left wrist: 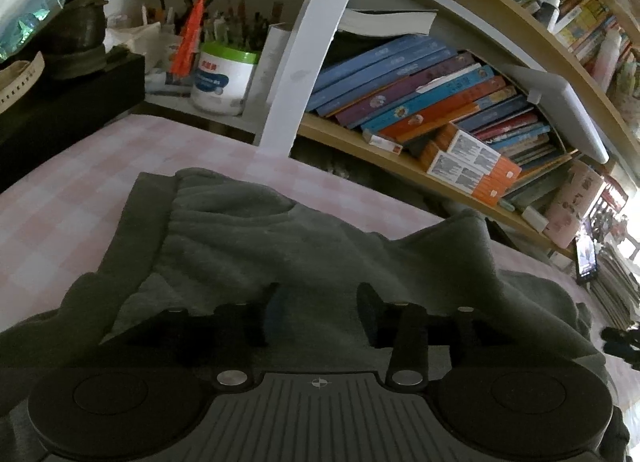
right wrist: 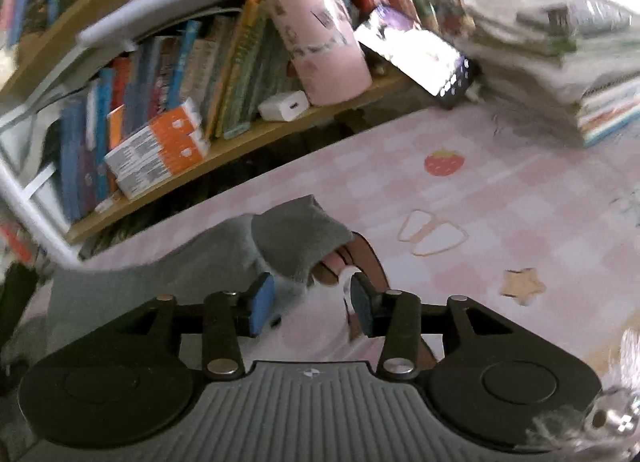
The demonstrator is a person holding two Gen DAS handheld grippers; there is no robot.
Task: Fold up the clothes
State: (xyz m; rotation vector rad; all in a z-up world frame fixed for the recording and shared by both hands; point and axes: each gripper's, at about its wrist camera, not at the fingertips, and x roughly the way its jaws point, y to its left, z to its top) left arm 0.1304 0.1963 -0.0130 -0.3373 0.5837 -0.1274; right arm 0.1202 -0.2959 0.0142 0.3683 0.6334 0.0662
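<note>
A grey fleece garment lies bunched on the pink checked tablecloth. My left gripper is open and low over the garment, its fingers resting against the cloth with nothing pinched. In the right wrist view a grey sleeve with its cuff stretches from the left onto the tablecloth. My right gripper is open just in front of the cuff, blue pads apart, cuff edge above the gap.
A wooden bookshelf with leaning books runs along the table's far edge, with a white frame post. A jar of pens stands far left. A pink tube, a phone and a paper stack sit far right.
</note>
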